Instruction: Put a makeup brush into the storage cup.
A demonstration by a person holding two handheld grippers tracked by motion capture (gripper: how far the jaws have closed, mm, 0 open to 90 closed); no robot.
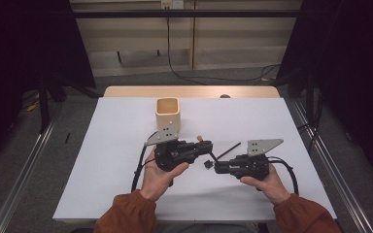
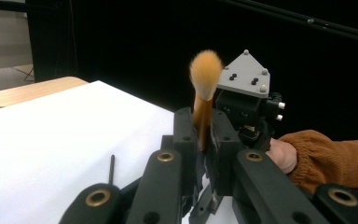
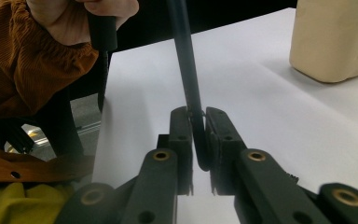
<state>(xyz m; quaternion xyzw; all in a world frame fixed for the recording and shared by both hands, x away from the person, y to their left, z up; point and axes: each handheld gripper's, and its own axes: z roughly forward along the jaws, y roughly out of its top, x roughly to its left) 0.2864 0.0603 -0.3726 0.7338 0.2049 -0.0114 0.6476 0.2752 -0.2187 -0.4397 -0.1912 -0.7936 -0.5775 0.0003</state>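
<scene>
My left gripper [image 2: 204,135] is shut on the brown handle of a small brush [image 2: 205,79], whose orange bristle head stands upright above the jaws. In the high view that gripper [image 1: 208,147] points right, with the brush [image 1: 200,140] poking up from it. My right gripper [image 3: 198,121] faces it, shut on the lower end of a black rod [image 3: 186,56] that leans up and back over the jaws. Seen from above, the right gripper [image 1: 217,167] points left and the rod [image 1: 230,149] slants to the far right.
A cream square cup [image 1: 167,112] stands open at the far middle of the white table sheet [image 1: 116,145]; it is at the upper right of the right gripper view [image 3: 335,37]. A thin dark stick [image 2: 111,169] shows against the sheet left of the left jaws.
</scene>
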